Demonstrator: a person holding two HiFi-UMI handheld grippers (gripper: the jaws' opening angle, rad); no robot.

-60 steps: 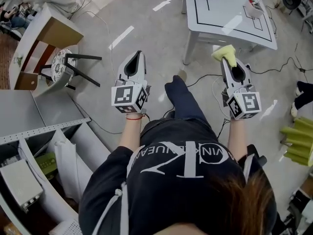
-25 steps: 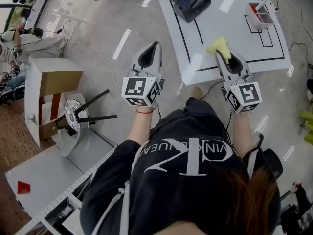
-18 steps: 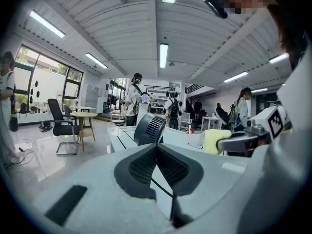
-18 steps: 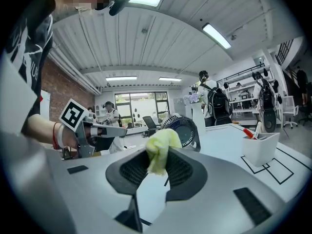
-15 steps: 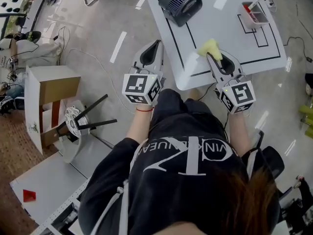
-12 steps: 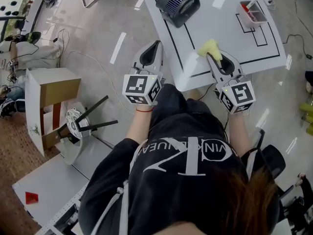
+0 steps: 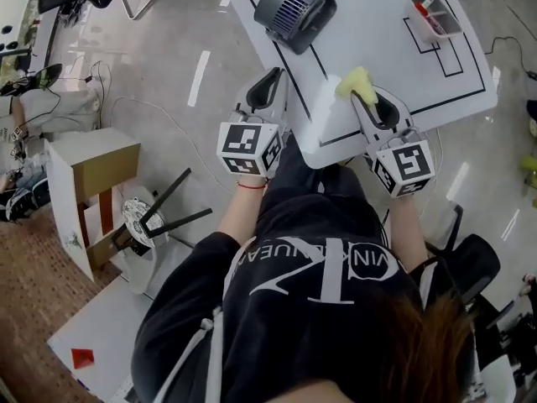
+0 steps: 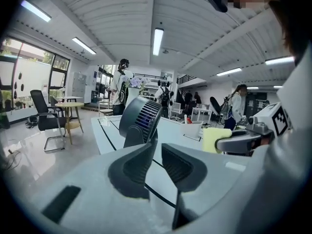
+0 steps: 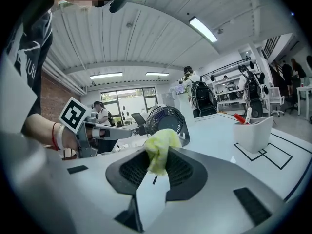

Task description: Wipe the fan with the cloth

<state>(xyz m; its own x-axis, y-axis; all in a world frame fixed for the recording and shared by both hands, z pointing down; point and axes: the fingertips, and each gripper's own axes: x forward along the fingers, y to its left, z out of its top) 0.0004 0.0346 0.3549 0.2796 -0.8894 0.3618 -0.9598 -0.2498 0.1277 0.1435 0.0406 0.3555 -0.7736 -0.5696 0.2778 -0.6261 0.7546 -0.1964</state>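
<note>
Head view: fan (image 7: 294, 8) on table (image 7: 377, 23), ahead of left gripper (image 7: 273, 78) and right gripper (image 7: 359, 99); I judge this the approach step.
Left gripper view: jaws just opening, narrowly parted, empty.
Right gripper view: jaws clamp yellow cloth (image 9: 160, 147); next I carry it onto the fan's grille.

Dark round fan (image 7: 295, 11), crumpled yellow cloth (image 7: 354, 83)

The room is lit brightly and evenly by ceiling strip lights (image 8: 157, 41). Glare streaks are thrown on the white worktop (image 7: 377, 32) and the floor (image 7: 168, 74). Both gripper views are bent and darkened at the edges.
</note>
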